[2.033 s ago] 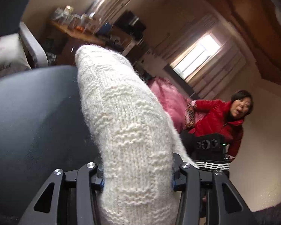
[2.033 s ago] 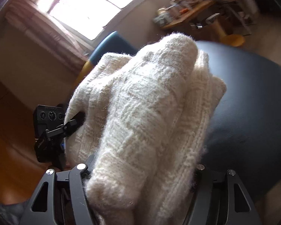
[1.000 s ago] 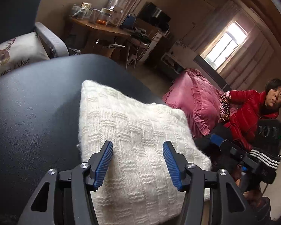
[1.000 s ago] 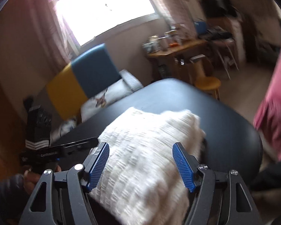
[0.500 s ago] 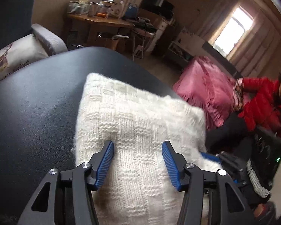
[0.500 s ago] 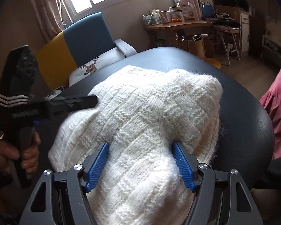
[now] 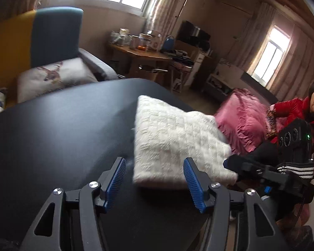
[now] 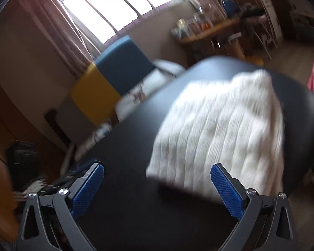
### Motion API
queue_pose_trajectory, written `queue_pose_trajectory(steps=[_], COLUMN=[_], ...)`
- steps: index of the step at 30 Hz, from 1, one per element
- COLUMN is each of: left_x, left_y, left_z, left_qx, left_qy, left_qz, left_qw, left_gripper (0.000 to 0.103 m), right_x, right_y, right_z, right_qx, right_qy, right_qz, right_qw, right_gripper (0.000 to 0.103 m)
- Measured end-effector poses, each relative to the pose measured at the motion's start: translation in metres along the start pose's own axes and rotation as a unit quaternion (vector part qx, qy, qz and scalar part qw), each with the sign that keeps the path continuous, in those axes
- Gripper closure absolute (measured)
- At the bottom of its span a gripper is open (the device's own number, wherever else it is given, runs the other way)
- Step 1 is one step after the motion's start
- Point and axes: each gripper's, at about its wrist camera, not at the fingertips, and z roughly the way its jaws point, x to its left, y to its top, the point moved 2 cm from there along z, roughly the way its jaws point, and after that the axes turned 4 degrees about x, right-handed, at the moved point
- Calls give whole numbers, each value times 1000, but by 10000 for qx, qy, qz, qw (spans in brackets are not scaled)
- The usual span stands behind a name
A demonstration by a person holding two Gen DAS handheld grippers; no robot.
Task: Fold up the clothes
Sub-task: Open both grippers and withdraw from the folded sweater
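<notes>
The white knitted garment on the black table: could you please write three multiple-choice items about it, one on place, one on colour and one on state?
1. Where does the white knitted garment lie?
A. On the armchair
B. On the black table
C. On the floor

2. What colour are the pads of the left tool?
A. Blue
B. Red
C. Green

3. How do the left tool and the right tool stand?
A. Both shut on the garment
B. One open, one shut on the garment
C. Both open, holding nothing

Answers:
1. B, since the folded garment rests flat on the dark tabletop near its far edge.
2. A, since ribbed blue pads line the inner faces of the fingers.
3. C, since both wrist views show a wide gap between the pads, with the garment lying beyond them.
</notes>
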Motion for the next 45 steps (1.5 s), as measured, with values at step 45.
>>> queue_pose_trajectory(steps=[45], left_x=[-70], left_y=[17], left_z=[-53], left_qx=[-164], left_qy=[1324], left_qz=[649], left_qw=[9889], left_gripper=[42], right_x=[57], right_y=[0], right_z=[-16], right_qx=[-848], right_qy=[-2339], right_qz=[-674], right_qw=[9662], right_gripper=[0])
